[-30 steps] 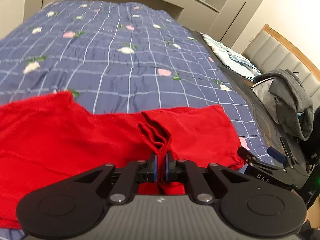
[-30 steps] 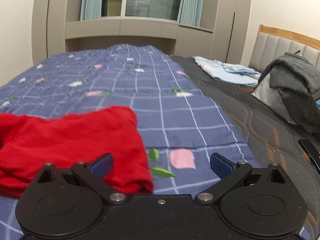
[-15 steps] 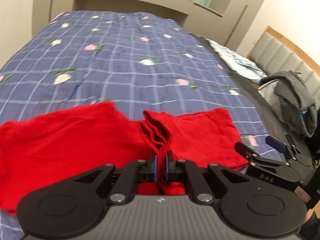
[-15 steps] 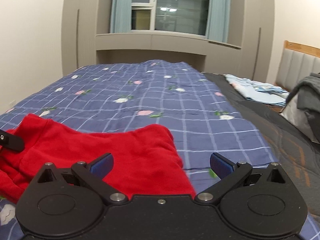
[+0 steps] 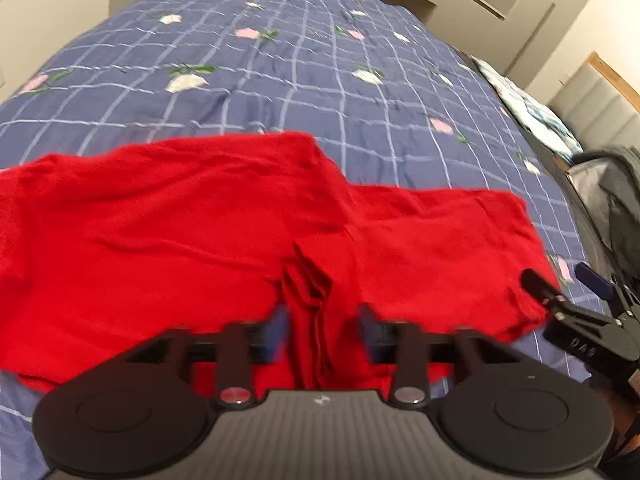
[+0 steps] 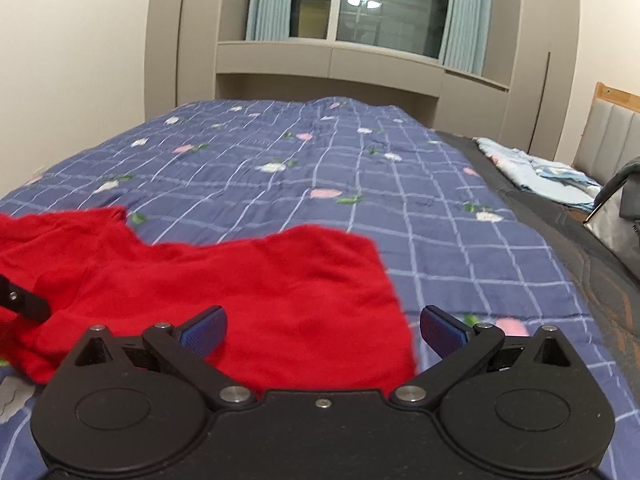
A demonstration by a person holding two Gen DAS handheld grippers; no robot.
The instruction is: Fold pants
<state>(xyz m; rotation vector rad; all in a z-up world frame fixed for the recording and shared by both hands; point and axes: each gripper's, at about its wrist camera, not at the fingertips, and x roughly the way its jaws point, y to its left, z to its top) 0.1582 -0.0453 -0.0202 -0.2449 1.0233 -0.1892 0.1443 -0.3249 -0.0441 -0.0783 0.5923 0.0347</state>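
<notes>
Red pants (image 5: 168, 224) lie spread across the near end of the bed, one leg to the left and one to the right. My left gripper (image 5: 322, 320) has its jaws parted around a raised ridge of red cloth (image 5: 310, 292) at the pants' near edge. My right gripper (image 6: 322, 326) is open and empty just above the right leg of the pants (image 6: 280, 292). It shows at the right edge of the left wrist view (image 5: 572, 300). A finger of the left gripper (image 6: 22, 300) shows at the left edge of the right wrist view.
A blue checked quilt with flowers (image 5: 304, 68) covers the bed. A dark mattress strip (image 6: 568, 248) runs along the right, with light blue folded cloth (image 6: 536, 172) and a grey jacket (image 5: 616, 200) by the padded headboard. Cabinets and a window (image 6: 360, 0) stand behind.
My left gripper has opened from its pinch on the cloth ridge, which still stands between the fingers. The right gripper has moved left over the right leg.
</notes>
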